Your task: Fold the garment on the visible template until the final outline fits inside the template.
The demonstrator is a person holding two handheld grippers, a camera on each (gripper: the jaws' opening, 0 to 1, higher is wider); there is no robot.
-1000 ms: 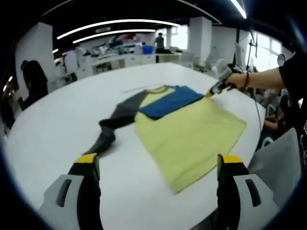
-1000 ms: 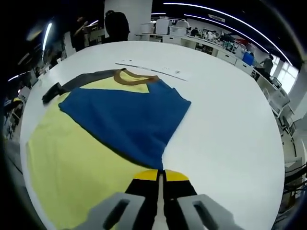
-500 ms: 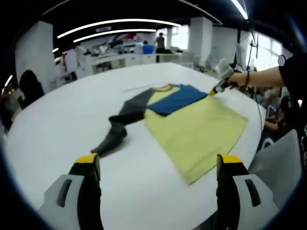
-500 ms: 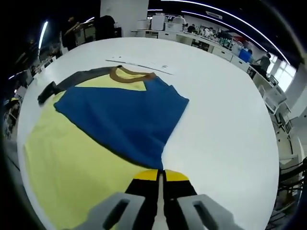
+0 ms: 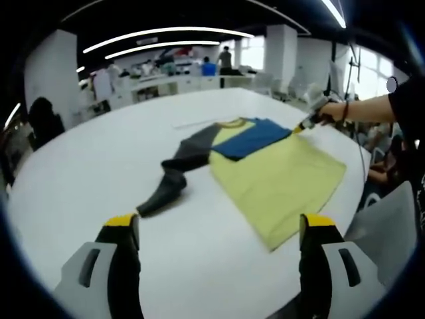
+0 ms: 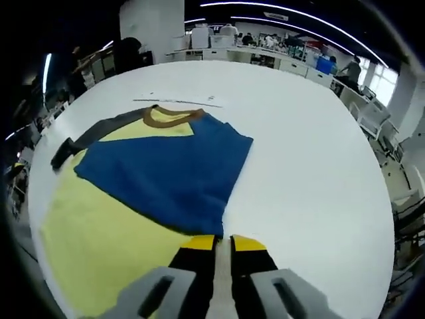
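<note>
Ahead of the right hand-held gripper (image 6: 222,240), nearly clenched at the blue sleeve (image 6: 166,173) (grasp unclear), one fold is laid; the released left hand-held gripper (image 5: 219,226) likely takes the dark sleeve (image 5: 174,176) next.

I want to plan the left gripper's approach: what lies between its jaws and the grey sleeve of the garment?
Bare white table lies between the left gripper and the grey sleeve, as the left gripper view shows.

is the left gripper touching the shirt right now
Apart. In the left gripper view, bare table lies between the open left gripper and the shirt.
</note>
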